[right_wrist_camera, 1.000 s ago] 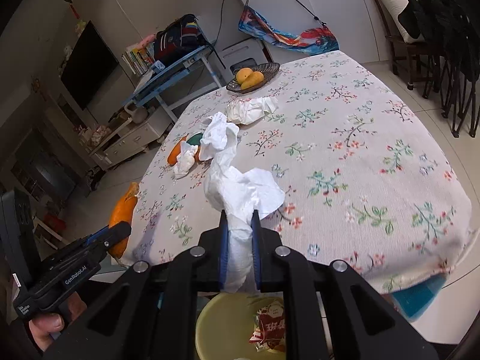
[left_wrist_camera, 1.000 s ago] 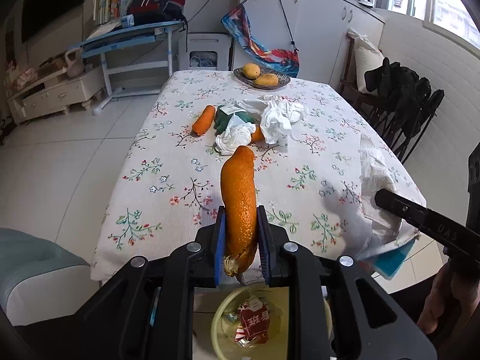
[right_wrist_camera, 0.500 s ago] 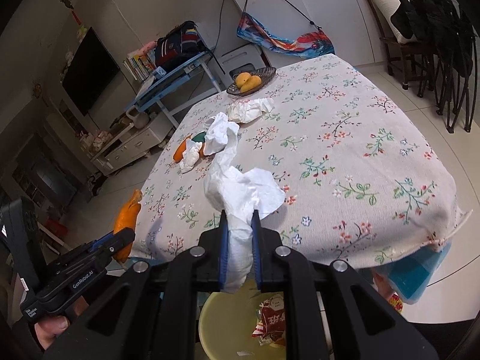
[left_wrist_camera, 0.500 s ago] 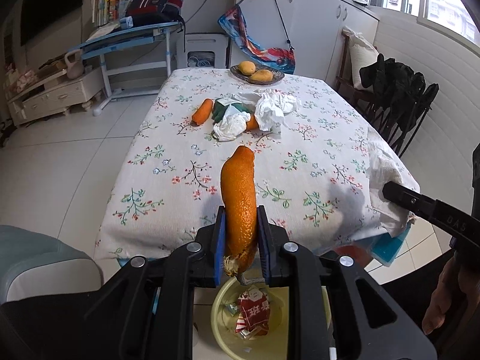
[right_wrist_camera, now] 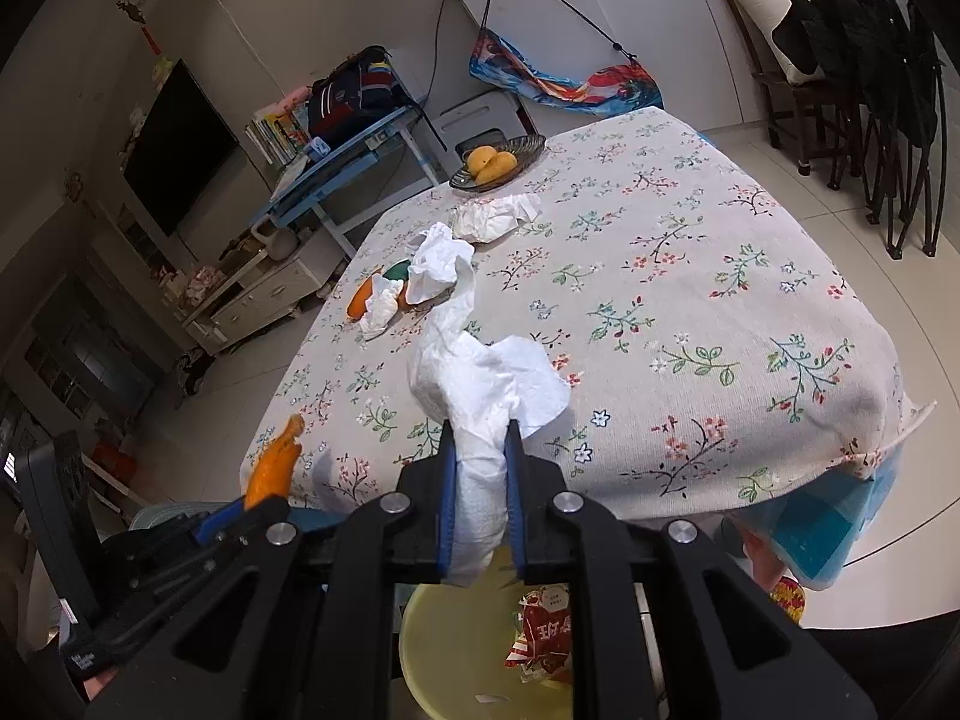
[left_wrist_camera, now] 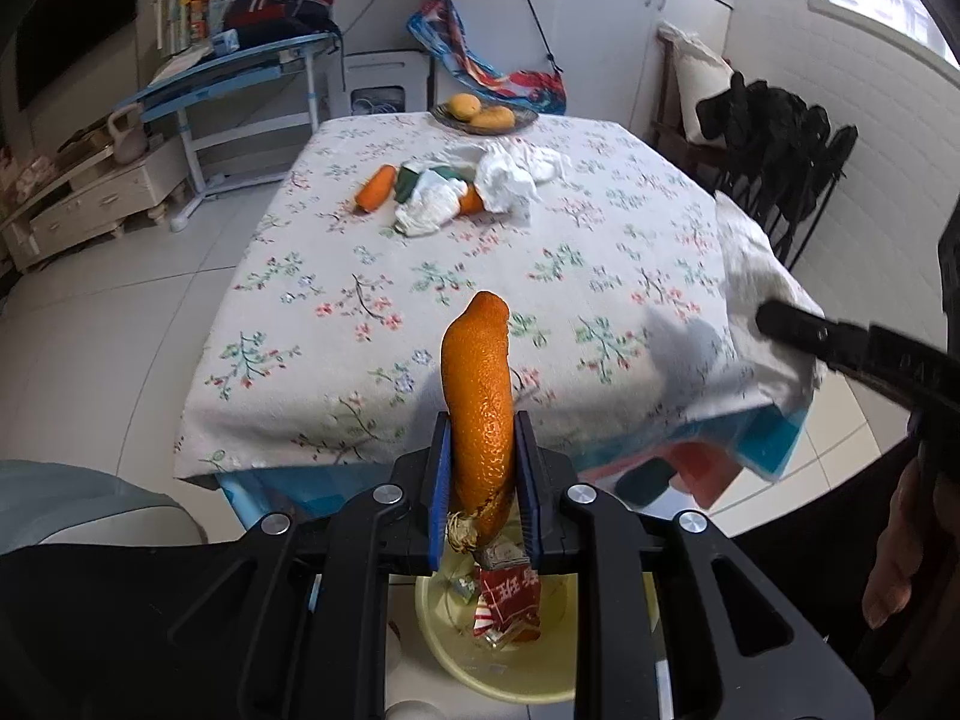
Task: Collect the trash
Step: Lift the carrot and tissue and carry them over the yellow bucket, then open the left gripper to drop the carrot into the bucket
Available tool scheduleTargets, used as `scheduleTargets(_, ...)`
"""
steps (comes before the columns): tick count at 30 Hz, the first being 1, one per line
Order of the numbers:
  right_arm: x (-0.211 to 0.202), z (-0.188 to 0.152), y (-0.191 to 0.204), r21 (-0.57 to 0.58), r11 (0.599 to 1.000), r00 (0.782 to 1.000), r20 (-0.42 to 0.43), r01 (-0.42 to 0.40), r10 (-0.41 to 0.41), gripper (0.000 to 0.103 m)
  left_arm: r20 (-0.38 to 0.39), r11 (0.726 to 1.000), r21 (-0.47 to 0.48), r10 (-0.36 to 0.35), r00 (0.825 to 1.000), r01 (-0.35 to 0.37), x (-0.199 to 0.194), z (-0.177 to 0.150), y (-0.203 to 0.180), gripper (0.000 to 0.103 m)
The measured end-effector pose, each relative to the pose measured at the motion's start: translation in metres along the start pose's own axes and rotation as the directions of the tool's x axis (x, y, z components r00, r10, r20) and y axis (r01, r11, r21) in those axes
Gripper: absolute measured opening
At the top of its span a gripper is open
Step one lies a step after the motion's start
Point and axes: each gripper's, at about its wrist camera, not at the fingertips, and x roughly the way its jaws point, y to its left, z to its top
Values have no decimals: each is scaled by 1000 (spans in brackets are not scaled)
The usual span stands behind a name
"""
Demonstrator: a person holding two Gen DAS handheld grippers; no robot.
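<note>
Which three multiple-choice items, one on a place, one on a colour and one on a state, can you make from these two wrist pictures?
1. Where is the yellow bin?
A. on the table
B. on the floor, below both hand-held grippers
C. on a chair

2. What colour is the wrapper in the bin?
A. red
B. green
C. black

3. What does the left hand-held gripper hold?
A. nothing
B. a white tissue
C. an orange peel

Key: 1 B, the bin shows under the fingers in both views. 2 A, the wrapper is red with white print. 3 C, the blue pads press on the peel; the tissue is in the right hand-held gripper.
</note>
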Motion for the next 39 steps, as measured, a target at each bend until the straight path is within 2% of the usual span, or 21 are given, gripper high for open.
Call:
scheduleTargets(19, -3, -8, -6, 15, 1000, 1000, -5, 2, -2, 17, -147, 987, 150, -28, 989, 50, 23, -32, -28, 19)
scheduleTargets(25, -2, -9, -7, 15, 1000, 1000, -9, 3, -3, 17, -245, 971, 224, -29, 969, 86, 39, -45, -43, 20)
scheduleTargets(33, -2, -10, -7, 17, 1000, 1000, -14, 3, -3, 17, -320, 958, 265, -17, 947, 107, 50, -57, -51, 21)
scheduleTargets(36, -1, -12, -8, 17, 1000, 1000, -16, 3, -3, 17, -338, 955, 276, -6, 941, 105, 53, -60, -50, 24)
scheduleTargets(39, 0, -12, -8, 17, 1000, 1000, -17, 5, -5, 17, -335, 955, 280, 3, 942, 97, 52, -59, -49, 38)
